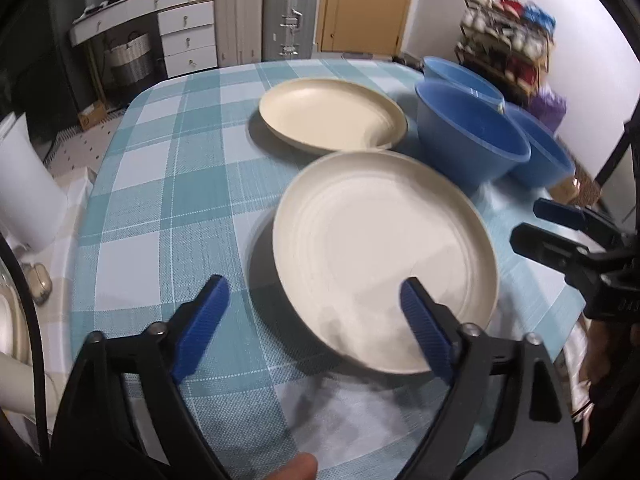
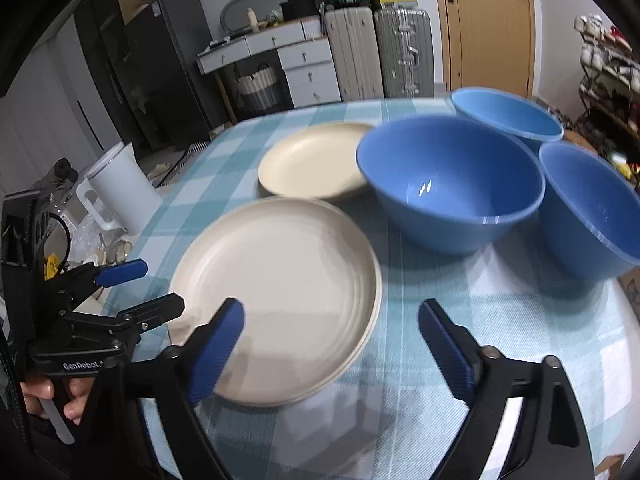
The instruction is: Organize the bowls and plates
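Two cream plates lie on the checked tablecloth: a near plate (image 1: 384, 256) (image 2: 280, 296) and a far plate (image 1: 332, 114) (image 2: 312, 160). Three blue bowls stand to their right: a middle bowl (image 1: 468, 136) (image 2: 448, 176), a far bowl (image 1: 460, 74) (image 2: 504, 114) and a right bowl (image 1: 540, 152) (image 2: 592, 208). My left gripper (image 1: 314, 304) is open, its right finger over the near plate's front edge, its left finger over the cloth. My right gripper (image 2: 332, 320) is open and empty above the near plate's right front edge. Each gripper also shows in the other view: the right one (image 1: 532, 222), the left one (image 2: 156, 286).
The table (image 1: 160, 200) (image 2: 500, 320) has a teal and white checked cloth. A white kettle (image 2: 120, 188) stands off its left edge. Drawers and suitcases (image 1: 264, 16) stand behind, a cluttered shelf (image 1: 504, 40) at the right.
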